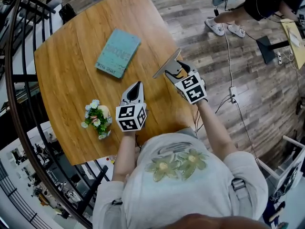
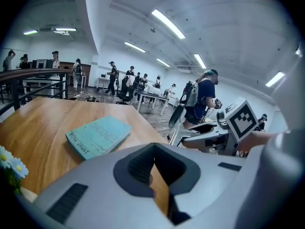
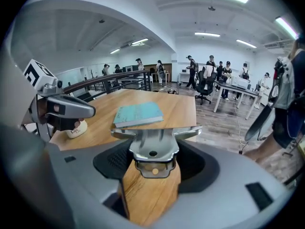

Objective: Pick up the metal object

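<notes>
Person's shirt (image 1: 181, 175): seen closest in the head view, across the lower frame; the near corner of the bench (image 1: 66, 75) is hidden beneath it.
Right gripper (image 1: 175, 71): its jaws are clamped on the metal object (image 1: 167, 65), which is held clear above the bench near the right edge.
Metal object, right gripper view (image 3: 153, 144): a wide flat lip is shown beyond the jaws; its rear end is covered by them, so the full shape cannot be made out.
Left gripper (image 1: 137, 86): the jaws are brought together with nothing between them; it is positioned just beside the right gripper.
Book (image 1: 117, 52): laid flat, well apart from both grippers, with bare wood all around.
Flowers (image 1: 97, 118): placed near the bench's left edge; cut off in the left gripper view.
Railing (image 1: 16, 89): run close along the left edge.
Floor (image 1: 248, 94): open to the right, crossed by cables.
</notes>
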Available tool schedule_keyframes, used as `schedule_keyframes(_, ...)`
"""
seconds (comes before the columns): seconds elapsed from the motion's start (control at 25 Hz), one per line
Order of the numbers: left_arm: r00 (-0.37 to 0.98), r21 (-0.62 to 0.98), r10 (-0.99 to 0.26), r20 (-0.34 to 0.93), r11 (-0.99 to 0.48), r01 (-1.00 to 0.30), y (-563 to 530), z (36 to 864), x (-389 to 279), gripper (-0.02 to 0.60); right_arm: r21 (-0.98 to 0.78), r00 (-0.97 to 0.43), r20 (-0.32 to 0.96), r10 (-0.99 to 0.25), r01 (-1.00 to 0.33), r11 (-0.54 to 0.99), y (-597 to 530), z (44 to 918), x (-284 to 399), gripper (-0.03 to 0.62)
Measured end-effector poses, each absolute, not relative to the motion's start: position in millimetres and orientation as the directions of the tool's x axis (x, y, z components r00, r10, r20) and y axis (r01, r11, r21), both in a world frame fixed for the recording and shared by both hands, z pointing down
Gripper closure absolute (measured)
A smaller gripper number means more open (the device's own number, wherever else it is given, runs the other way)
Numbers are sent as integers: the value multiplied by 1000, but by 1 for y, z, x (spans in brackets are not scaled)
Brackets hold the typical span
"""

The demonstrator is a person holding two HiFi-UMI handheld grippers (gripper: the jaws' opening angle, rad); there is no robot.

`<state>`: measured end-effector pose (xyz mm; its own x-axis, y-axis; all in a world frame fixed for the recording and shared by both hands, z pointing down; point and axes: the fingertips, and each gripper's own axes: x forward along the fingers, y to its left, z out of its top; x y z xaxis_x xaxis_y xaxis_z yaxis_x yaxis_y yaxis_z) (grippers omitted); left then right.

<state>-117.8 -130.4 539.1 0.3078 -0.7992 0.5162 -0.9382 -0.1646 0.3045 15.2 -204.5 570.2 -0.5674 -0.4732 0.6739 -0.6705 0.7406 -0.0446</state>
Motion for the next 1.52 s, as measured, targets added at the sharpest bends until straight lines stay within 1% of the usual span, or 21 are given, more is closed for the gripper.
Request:
schedule_keyframes(0.68,340,301,-840,423,-224,-927,-117,489,-95,569,-29,-601,577,-553,-692,721,-173,498,23,307)
schedule_keyframes(1.52,323,273,-861,393,-226,-935,-93,466,-96,569,2,-644,481,-595,-678,735,-137,455,27,307)
